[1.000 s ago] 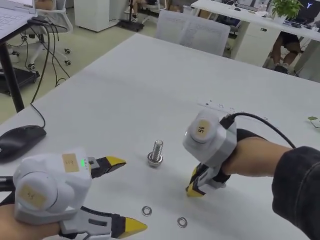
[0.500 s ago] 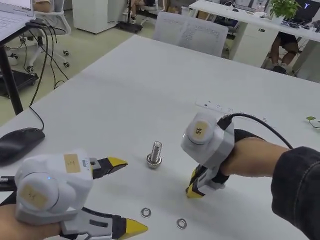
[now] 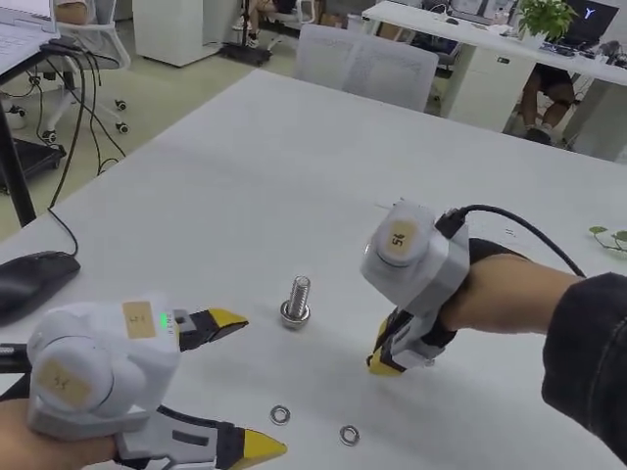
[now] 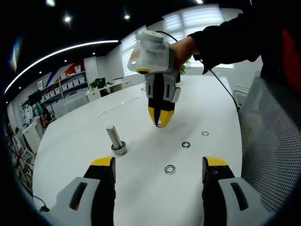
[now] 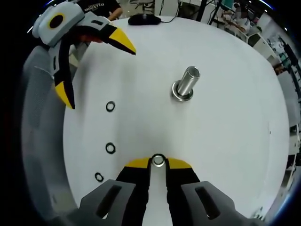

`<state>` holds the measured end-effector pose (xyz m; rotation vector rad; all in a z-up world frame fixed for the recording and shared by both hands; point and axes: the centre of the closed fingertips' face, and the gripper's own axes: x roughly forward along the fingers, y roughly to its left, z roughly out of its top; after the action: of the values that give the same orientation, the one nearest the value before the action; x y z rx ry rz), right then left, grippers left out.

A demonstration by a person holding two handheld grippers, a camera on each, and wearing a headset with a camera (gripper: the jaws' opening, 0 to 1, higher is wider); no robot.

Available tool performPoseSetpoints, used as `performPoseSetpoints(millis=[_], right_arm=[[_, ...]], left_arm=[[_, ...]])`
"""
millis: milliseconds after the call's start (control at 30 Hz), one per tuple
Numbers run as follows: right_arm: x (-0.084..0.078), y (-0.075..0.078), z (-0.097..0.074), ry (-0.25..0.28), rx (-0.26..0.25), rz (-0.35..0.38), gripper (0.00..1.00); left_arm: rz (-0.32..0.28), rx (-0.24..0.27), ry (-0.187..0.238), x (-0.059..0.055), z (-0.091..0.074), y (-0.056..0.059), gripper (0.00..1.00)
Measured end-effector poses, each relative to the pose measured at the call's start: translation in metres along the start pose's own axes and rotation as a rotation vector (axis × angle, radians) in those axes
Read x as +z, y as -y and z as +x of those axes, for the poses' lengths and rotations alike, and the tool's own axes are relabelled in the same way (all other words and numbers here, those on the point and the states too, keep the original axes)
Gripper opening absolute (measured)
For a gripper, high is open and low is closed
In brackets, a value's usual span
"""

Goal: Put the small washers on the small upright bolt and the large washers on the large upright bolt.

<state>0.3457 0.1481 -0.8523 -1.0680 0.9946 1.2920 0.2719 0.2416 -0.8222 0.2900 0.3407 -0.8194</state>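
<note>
Pinching a washer point(image 5: 158, 160) in right gripper point(image 5: 158, 165), left gripper point(image 3: 247, 382) fingers point(image 3: 257, 446) wide, bolt point(image 3: 296, 299) between, loose washers point(image 3: 280, 415) nearby

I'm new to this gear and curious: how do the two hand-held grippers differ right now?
The left hand-held gripper has its jaws spread wide and holds nothing; the right hand-held gripper has its jaws closed on a washer. The left one lies roughly level above the table; the right one points steeply down, tips at its surface. Both have white bodies and yellow jaw tips.
</note>
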Motion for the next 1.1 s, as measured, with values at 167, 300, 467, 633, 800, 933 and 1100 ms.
performPoseSetpoints(millis=[167, 300, 467, 633, 800, 933, 1100], right_arm=[[0.0, 0.0, -0.012, 0.011, -0.014, 0.002, 0.13], [-0.001, 0.0, -0.022, 0.021, -0.027, 0.006, 0.13], [-0.005, 0.002, -0.034, 0.022, -0.042, 0.015, 0.13], [-0.01, 0.003, -0.041, 0.021, -0.051, 0.018, 0.13], [-0.014, 0.006, -0.05, 0.028, -0.062, 0.022, 0.13], [-0.019, 0.011, -0.056, 0.027, -0.072, 0.031, 0.13], [-0.024, 0.015, -0.063, 0.028, -0.087, 0.044, 0.13]], left_arm=[[0.004, -0.004, 0.003, 0.0, 0.0, 0.002, 0.75], [0.007, -0.01, 0.005, 0.002, 0.001, 0.003, 0.75], [0.013, -0.019, 0.005, 0.003, 0.002, 0.005, 0.75], [0.019, -0.03, 0.003, 0.005, 0.003, 0.007, 0.75], [0.02, -0.039, 0.0, 0.006, 0.005, 0.008, 0.74], [0.021, -0.042, 0.0, 0.006, 0.007, 0.008, 0.74], [0.021, -0.042, 0.0, 0.006, 0.008, 0.008, 0.74]])
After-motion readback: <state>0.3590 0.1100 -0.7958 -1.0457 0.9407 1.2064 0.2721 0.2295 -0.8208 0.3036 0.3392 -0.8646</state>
